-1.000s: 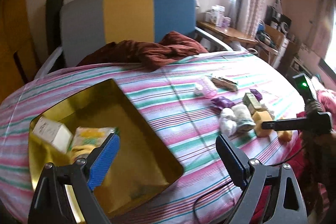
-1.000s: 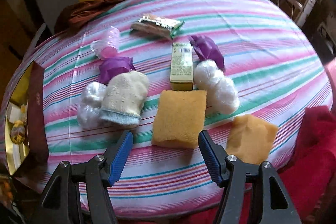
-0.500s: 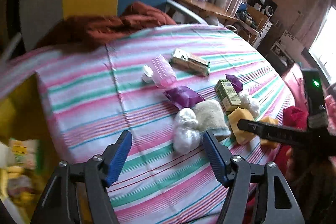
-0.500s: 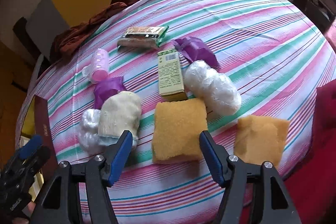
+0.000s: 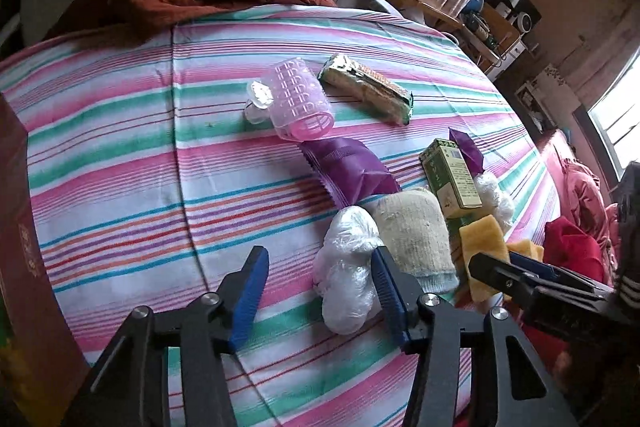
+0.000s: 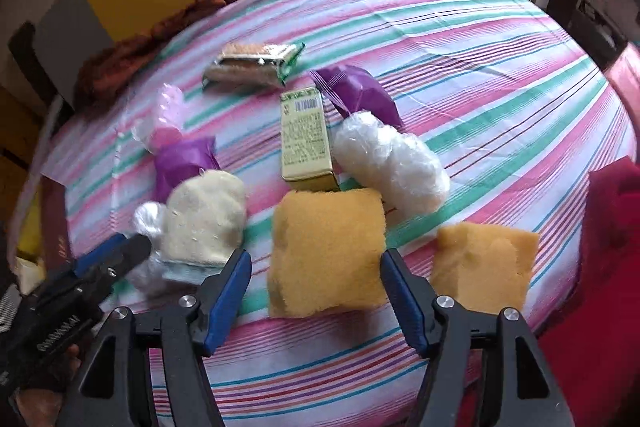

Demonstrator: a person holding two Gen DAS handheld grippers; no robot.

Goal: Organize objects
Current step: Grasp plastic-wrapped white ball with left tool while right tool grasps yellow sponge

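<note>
1. We are swinging our left gripper [image 5: 318,291] away from the gold-lined box [image 5: 24,267], now at the view's left edge, jaws spread wide and empty, beside the clear plastic-wrapped white bundle [image 5: 348,267].
2. We are keeping our right gripper [image 6: 316,287] wide open and empty, now closer around the square yellow sponge [image 6: 326,253] on the striped cloth-covered table [image 6: 480,47].
</note>
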